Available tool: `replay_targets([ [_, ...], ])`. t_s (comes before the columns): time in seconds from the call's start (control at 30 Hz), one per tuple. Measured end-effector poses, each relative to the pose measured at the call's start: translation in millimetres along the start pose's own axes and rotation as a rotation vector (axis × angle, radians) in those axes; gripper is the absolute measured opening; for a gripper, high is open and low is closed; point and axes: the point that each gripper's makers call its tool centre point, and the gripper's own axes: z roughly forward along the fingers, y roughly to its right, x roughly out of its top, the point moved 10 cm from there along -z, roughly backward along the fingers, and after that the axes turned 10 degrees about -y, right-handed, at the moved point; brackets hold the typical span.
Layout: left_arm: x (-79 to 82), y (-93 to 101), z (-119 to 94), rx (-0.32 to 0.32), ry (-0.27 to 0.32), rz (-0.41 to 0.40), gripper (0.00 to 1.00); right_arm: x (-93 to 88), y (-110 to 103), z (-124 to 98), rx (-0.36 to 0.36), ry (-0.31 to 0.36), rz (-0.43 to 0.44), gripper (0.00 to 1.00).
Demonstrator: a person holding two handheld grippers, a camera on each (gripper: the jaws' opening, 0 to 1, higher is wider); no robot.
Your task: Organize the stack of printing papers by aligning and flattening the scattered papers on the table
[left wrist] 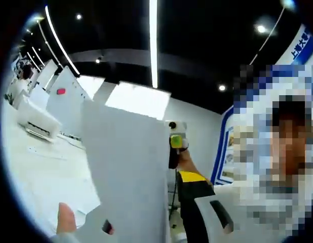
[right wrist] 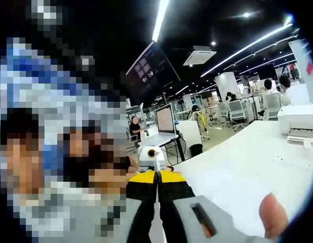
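The sheets (left wrist: 128, 172) stand nearly upright off the bench (left wrist: 40, 172), lifted between the two claws. In the left gripper view the left claw (left wrist: 108, 228) sits at the sheets' lower edge, apparently clenched on them, though the paper hides most of it. In that same view the right claw (left wrist: 175, 147) meets the sheets' far side edge, a hand behind it. In the right gripper view the right claw (right wrist: 157, 202) has its yellow-and-black jaws pressed close with a thin white line between them, likely the sheets' edge seen end-on, so I judge it to be grasping the paper.

The step looks like squaring the stack by tapping. To do it well, keep both grips light so the sheets can slide, hold them vertical, and drop the lower edge onto a bare stretch of bench short of the printer (right wrist: 300, 121) at its far edge. Too tight a pinch would crease the paper.
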Motion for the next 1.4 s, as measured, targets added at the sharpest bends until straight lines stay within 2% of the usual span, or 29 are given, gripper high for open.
replay_targets([
  [0.07, -0.7, 1.4, 2, -0.010, -0.003, -0.001, 0.14, -0.2, 1, 0, -0.001, 0.002, 0.001, 0.00],
  [0.1, -0.6, 0.9, 2, -0.005, -0.010, -0.004, 0.07, -0.5, 1, 0, -0.003, -0.002, 0.000, 0.00],
  [0.13, -0.8, 0.4, 1, 0.010, -0.013, 0.016, 0.06, 0.0, 2, -1, -0.004, 0.000, 0.001, 0.00],
  [0.27, 0.0, 0.0, 2, 0.022, -0.015, 0.032, 0.06, 0.6, 2, -2, -0.006, -0.001, -0.002, 0.00],
  [0.33, 0.6, 0.4, 2, 0.034, -0.014, 0.071, 0.06, -0.3, 1, -3, -0.006, 0.000, -0.002, 0.00],
  [0.5, -0.1, -1.0, 0, 0.038, -0.011, 0.028, 0.06, -2.8, 0, -4, -0.008, 0.011, 0.003, 0.00],
  [0.63, -1.6, 2.1, 2, 0.043, -0.014, 0.058, 0.06, -1.8, 1, -6, -0.009, 0.014, 0.004, 0.00],
  [1.0, -5.8, 3.1, 2, 0.031, -0.039, 0.022, 0.05, -9.2, 4, -3, -0.032, -0.015, -0.017, 0.00],
  [1.07, -5.1, 1.0, -2, 0.030, -0.037, 0.009, 0.05, -10.5, 4, -2, -0.029, -0.010, -0.051, 0.00],
  [1.1, -5.0, -0.8, -5, 0.027, -0.039, 0.007, 0.05, -10.6, 4, -2, -0.049, 0.003, -0.101, 0.02],
  [1.17, -7.7, -1.1, -8, 0.024, -0.040, -0.021, 0.05, -9.0, 6, -3, -0.136, 0.041, -0.193, 0.22],
  [1.2, -10.3, 0.5, -10, 0.026, -0.042, -0.021, 0.05, -9.1, 5, -3, -0.171, 0.039, -0.239, 0.31],
  [1.23, -12.1, 0.9, -12, 0.035, -0.044, -0.023, 0.05, -10.6, 4, -4, -0.182, 0.018, -0.261, 0.32],
  [1.3, -16.8, 1.5, -18, 0.050, -0.043, -0.033, 0.05, -14.3, 1, -5, -0.185, -0.012, -0.276, 0.25],
  [1.37, -20.5, 2.7, -21, 0.058, -0.045, -0.042, 0.05, -15.3, 2, -6, -0.198, -0.017, -0.285, 0.26],
  [1.4, -23.5, 3.1, -25, 0.071, -0.045, -0.050, 0.05, -17.5, 5, -10, -0.232, -0.031, -0.310, 0.27],
])
